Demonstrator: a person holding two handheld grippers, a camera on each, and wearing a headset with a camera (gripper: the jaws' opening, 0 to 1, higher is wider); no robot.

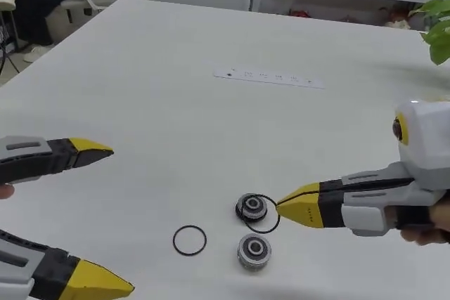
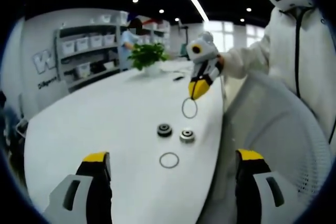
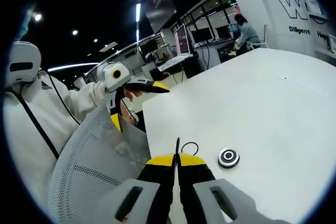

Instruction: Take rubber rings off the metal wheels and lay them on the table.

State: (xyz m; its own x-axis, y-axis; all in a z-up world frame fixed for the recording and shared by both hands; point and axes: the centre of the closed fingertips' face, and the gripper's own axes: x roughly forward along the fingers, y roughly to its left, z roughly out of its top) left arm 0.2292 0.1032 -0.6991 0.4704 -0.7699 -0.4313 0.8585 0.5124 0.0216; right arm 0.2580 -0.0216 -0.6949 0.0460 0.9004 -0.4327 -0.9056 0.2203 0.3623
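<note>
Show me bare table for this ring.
Free: the wide stretch between the socket panel and the wheels, and left of the laid ring toward the left gripper. Crowded: around the wheels and the held ring at the right gripper.

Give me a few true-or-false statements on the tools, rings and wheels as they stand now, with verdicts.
1. The right tool is shut on a rubber ring. True.
2. Two rings lie flat on the table. False: one loose ring lies there; the other is in the right tool.
3. The left tool is open and holds nothing. True.
4. Three metal wheels stand on the table. False: there are two, a far wheel and a near wheel.
</note>
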